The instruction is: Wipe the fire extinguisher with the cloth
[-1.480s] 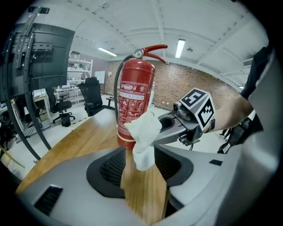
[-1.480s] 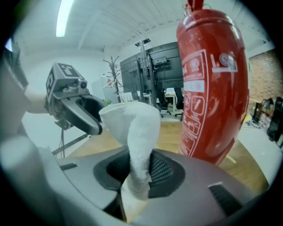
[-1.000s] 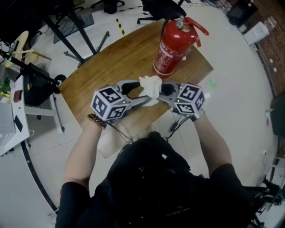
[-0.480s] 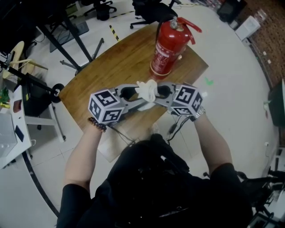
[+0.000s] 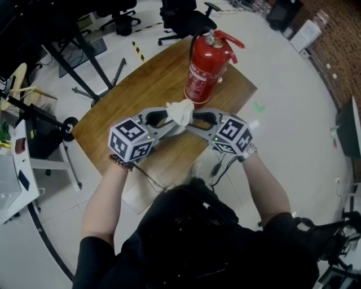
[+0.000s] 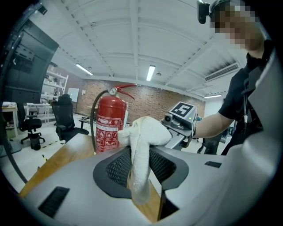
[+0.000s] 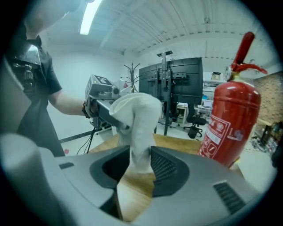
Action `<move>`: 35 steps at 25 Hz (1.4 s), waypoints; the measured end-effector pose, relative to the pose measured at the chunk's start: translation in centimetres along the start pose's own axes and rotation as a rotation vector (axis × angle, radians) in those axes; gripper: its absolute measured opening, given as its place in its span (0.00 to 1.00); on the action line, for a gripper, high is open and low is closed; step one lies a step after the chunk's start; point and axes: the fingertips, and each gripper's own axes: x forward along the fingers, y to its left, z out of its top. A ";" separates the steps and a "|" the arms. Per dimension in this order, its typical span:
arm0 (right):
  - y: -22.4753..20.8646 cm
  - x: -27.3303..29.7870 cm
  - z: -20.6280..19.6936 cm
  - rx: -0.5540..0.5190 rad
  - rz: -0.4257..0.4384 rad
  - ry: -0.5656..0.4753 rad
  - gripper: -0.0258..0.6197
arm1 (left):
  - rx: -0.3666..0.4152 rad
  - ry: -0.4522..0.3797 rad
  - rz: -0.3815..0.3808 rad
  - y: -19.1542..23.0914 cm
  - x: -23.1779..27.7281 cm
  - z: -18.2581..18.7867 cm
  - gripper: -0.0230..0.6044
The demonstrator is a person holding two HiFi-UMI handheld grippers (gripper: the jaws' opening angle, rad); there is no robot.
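Observation:
The red fire extinguisher stands upright on the far part of the wooden table. A white cloth is bunched in the air just in front of it, where the two grippers' tips meet. My left gripper has just been closing, and its pads press on a hanging strip of the cloth. My right gripper has just been opening, and the cloth hangs between its wide jaws without a clear squeeze. The extinguisher rises behind the cloth, at the right in the right gripper view.
Black office chairs stand beyond the table's far edge. Dark stand legs and a white desk are to the left. The table's near edge is close to the person's body. Pale floor surrounds the table on the right.
Both grippers have risen a little with the cloth bunched between their tips. The left jaws have narrowed onto the cloth. The extinguisher has not moved on the table.

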 end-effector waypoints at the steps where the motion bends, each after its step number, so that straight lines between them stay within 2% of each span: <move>1: -0.6 -0.4 -0.2 0.018 -0.023 -0.008 0.31 | 0.013 -0.006 0.016 0.4 0.0 0.7 0.22; 6: -3.9 -2.1 -1.5 0.082 -0.144 -0.023 0.30 | 0.052 -0.064 0.102 2.0 0.6 4.7 0.22; 13: -6.0 -3.1 -2.3 0.092 -0.211 -0.029 0.09 | 0.100 -0.137 0.249 4.4 1.9 10.6 0.22; 21: -7.8 -3.5 -3.7 0.100 -0.179 -0.028 0.08 | 0.192 -0.135 0.457 7.3 4.4 16.0 0.22; 28: -10.1 -4.1 -4.6 0.105 -0.148 -0.048 0.08 | 0.219 -0.098 0.516 7.8 7.0 17.1 0.22; 35: -11.4 -3.9 -5.3 0.098 -0.090 -0.040 0.08 | 0.223 -0.033 0.615 9.0 7.3 16.4 0.20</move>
